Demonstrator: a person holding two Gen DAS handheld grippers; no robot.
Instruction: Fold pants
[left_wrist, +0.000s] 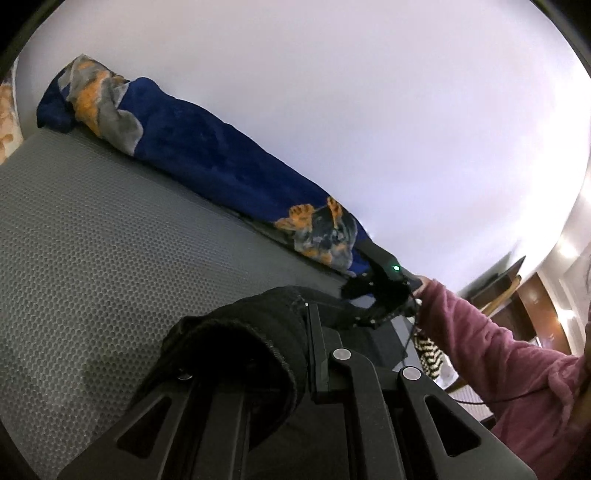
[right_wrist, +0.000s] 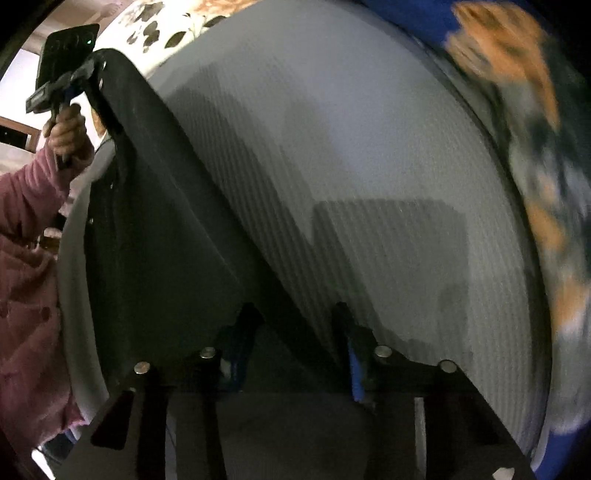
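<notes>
- The black pants (right_wrist: 147, 229) are held up off the grey textured mattress (left_wrist: 92, 240) at two ends, most likely so the cloth hangs free and can be straightened before a fold is laid.
- The left gripper (left_wrist: 291, 354) is seen fully closed on a bunched edge of the pants; thick dark fabric with a stitched hem is draped over its left finger in the left wrist view.
- In the right wrist view the left gripper appears high at the upper left, gripped by a hand (right_wrist: 68, 129) in a pink sleeve (right_wrist: 26, 229), with the pants hanging down from it.
- The right gripper (right_wrist: 295, 332) is pointed steeply down, its jaws partly closed. The edge of the cloth lies between its fingers, but whether the pads press on it cannot be told, as the fabric is dark and the frame blurred.
- The long axis of the pants runs from the raised left gripper down and across to the right gripper, as a taut, slanted sheet above the mattress.
- A blue blanket (left_wrist: 207, 155) with an orange and grey print is bunched along the far edge by the wall, well apart from the pants.
</notes>
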